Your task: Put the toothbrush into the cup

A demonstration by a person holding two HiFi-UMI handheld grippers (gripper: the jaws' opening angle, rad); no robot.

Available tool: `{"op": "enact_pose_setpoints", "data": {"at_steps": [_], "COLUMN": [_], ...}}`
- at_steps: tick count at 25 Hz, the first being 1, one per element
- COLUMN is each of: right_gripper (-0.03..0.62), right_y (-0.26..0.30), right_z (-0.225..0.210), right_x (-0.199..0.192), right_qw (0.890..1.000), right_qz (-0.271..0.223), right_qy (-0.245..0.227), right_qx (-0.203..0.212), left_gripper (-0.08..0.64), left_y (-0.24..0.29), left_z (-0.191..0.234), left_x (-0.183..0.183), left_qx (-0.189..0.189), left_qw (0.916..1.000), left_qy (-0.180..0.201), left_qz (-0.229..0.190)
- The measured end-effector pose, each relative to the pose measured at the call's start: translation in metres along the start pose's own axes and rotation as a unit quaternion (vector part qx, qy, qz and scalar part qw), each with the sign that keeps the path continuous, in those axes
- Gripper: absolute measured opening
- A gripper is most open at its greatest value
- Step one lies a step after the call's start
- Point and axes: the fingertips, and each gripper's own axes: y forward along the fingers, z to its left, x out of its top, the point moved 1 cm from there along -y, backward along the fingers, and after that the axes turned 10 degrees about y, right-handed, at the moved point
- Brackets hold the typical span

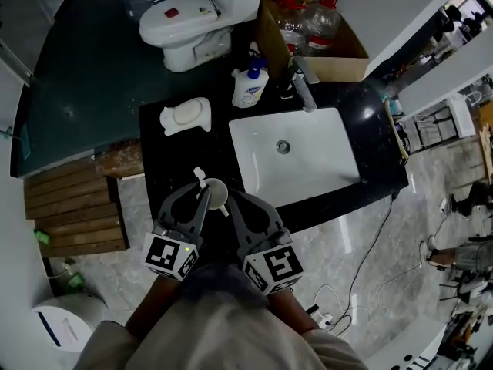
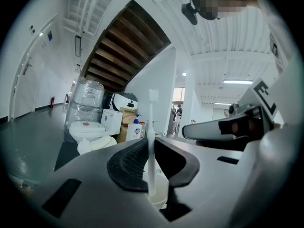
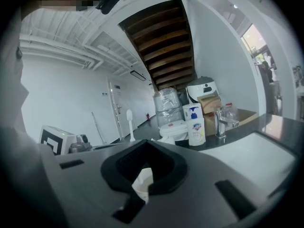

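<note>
A white toothbrush (image 1: 199,175) stands upright with my left gripper (image 1: 203,193) shut on its handle; its bristle head points up (image 2: 152,97). Its lower end reaches the mouth of a small white cup (image 1: 216,193) just below the jaws (image 2: 159,195). How deep it sits in the cup is hidden. My right gripper (image 1: 229,200) is shut on the cup's rim (image 3: 142,182), holding it over the black counter (image 1: 166,160) near its front edge. In the right gripper view the toothbrush (image 3: 129,123) shows to the left, behind the jaws.
A white sink basin (image 1: 308,164) with a faucet (image 1: 302,89) lies to the right. A soap pump bottle (image 1: 250,85) and a white soap dish (image 1: 186,116) stand at the counter's back. Beyond are a toilet (image 1: 185,25) and a cardboard box (image 1: 339,52) of bottles.
</note>
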Motion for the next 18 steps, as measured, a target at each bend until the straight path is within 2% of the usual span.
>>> {"op": "enact_pose_setpoints", "data": {"at_steps": [18], "right_gripper": [0.006], "right_y": [0.005], "right_z": [0.002], "right_x": [-0.002], "right_qw": [1.000], "right_qz": [0.003], "right_qy": [-0.011], "right_qx": [-0.004], "left_gripper": [0.049], "left_y": [0.005], "left_z": [0.005], "left_x": [-0.022], "left_qx": [0.000], "left_qw": [0.9999], "left_qy": [-0.008], "left_qz": [0.009]}}
